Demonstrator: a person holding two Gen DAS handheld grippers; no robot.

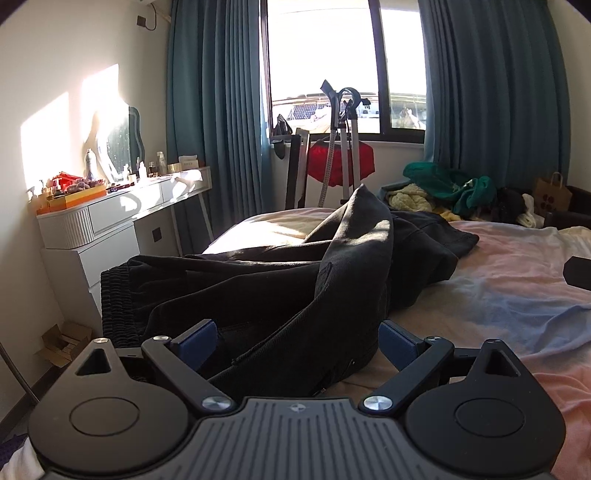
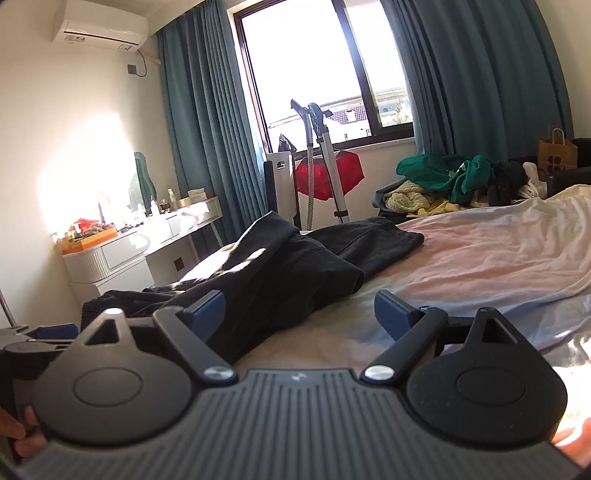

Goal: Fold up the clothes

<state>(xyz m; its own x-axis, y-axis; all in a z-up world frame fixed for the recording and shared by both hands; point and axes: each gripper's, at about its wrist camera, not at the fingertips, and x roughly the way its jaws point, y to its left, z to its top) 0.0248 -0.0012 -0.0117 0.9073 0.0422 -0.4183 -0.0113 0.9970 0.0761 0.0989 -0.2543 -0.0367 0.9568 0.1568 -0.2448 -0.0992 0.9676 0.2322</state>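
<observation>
Lying rumpled across the left half of the bed (image 2: 461,258), near its left edge, with the ribbed waistband (image 1: 114,302) hanging off that edge and the legs trailing toward the foot end by the window: a pair of black trousers (image 1: 295,266). Looks like thick, soft cotton, probably limp and fairly weighty, unlikely to slip from rubber pads but sure to sag and bunch wherever unsupported (one fold already stands up in a peak mid-garment). Best taken, by this reckoning, at the waistband corners or at the leg hems, where seams give a firmer bite than a single loose layer. Left gripper (image 1: 299,336) released, blue pads spread wide with a ridge of the dark cloth rising between them, not pinched. Right gripper (image 2: 299,314) likewise spread, its left pad against or just over the cloth's near edge, its right pad over bare sheet, nothing grasped. Left wrist view gives the waistband and the white dresser (image 1: 122,221) close beside the bed, plus the crumpled bulk up close. Right wrist view gives what the other lacks: the flat far leg hem (image 2: 391,236) laid out toward the foot of the bed, the air conditioner (image 2: 103,27) on the wall, and the other gripper's blue tip at far left. Both show a heap of green and yellow clothes (image 2: 443,177) beyond the bed's far end.
</observation>
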